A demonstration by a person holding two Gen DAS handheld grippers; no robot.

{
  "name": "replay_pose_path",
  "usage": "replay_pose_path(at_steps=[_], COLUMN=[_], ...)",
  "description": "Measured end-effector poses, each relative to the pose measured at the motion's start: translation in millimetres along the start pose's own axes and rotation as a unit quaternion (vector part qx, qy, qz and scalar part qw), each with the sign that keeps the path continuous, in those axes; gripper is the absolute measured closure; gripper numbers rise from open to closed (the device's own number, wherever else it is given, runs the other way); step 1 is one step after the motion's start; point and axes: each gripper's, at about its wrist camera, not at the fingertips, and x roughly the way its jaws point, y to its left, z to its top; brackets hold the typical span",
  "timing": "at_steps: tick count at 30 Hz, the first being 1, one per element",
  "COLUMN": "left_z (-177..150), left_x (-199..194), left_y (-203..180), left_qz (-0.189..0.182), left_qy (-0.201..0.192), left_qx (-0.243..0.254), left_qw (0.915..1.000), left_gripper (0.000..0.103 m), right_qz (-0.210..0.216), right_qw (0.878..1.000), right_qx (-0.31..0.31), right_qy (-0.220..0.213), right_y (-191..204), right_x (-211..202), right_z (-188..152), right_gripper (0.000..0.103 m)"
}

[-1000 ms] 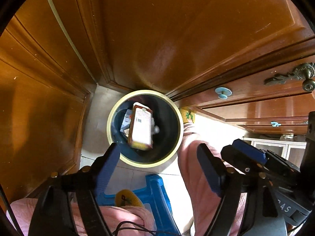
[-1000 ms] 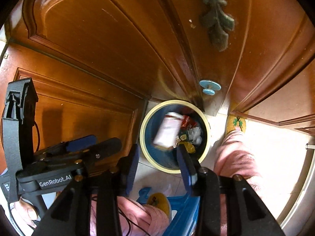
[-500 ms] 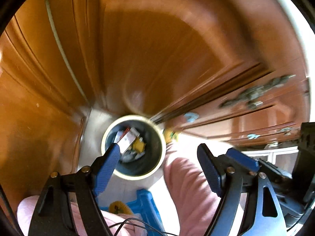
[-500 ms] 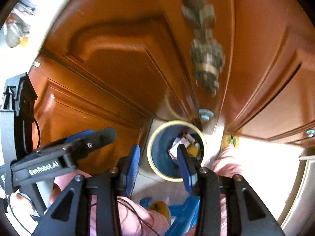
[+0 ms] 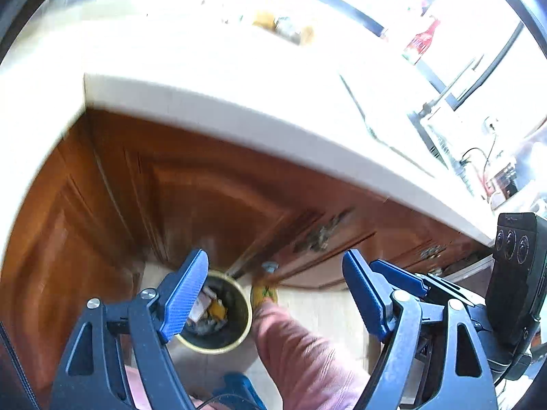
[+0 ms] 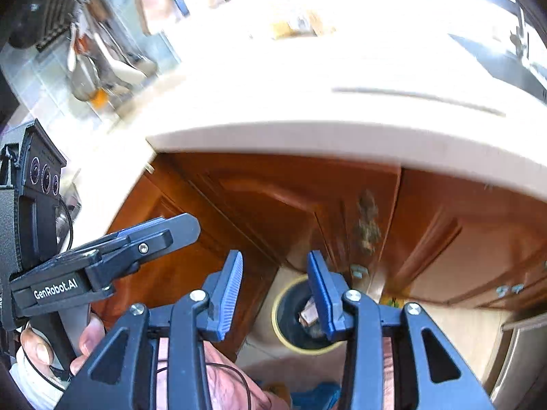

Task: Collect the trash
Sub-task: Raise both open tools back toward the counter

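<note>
Kitchen corner with wood cabinets under a pale counter.
Glossy brown cabinet doors meet at a corner beneath a white countertop. Bright windows overexpose the counter. Light floor below; grey tiled wall at left.

grippers — 2 | trash bins — 1 | countertops — 1

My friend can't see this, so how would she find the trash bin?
Start at the white countertop and look down the brown wooden cabinets to the floor in the corner. There stands the trash bin, round and dark inside with a pale yellow rim. It is the only thing there holding wrappers and scraps.
</note>
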Motion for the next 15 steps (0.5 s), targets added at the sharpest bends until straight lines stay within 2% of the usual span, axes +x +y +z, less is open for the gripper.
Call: replay_pose_path(at_steps=[6, 11, 12, 15], left_z=[49, 107, 120, 152], left_x=[-42, -59, -60, -63], left_y=[-21, -36, -41, -52], left_qz=[0.012, 0.040, 0.050, 0.078], left_qy=[-0.058, -0.078, -0.079, -0.093], left_qx=[0.028, 0.051, 0.061, 0.092], left_qw=[0.9979, 0.9949, 0.9937, 0.9882], left_gripper=[0.018, 0.017, 0.012, 0.002], right_qz=[0.013, 0.006, 0.004, -0.010], right_qw=[0.999, 0.998, 0.998, 0.996], right_qx=[-0.015, -0.024, -0.025, -0.030], right_qy=[-0.032, -0.059, -0.064, -0.084], right_y=[9, 6, 4, 1], right_x=[-30, -47, -50, -57], right_z=[49, 105, 117, 156], right_gripper=[0.063, 0.063, 0.062, 0.050])
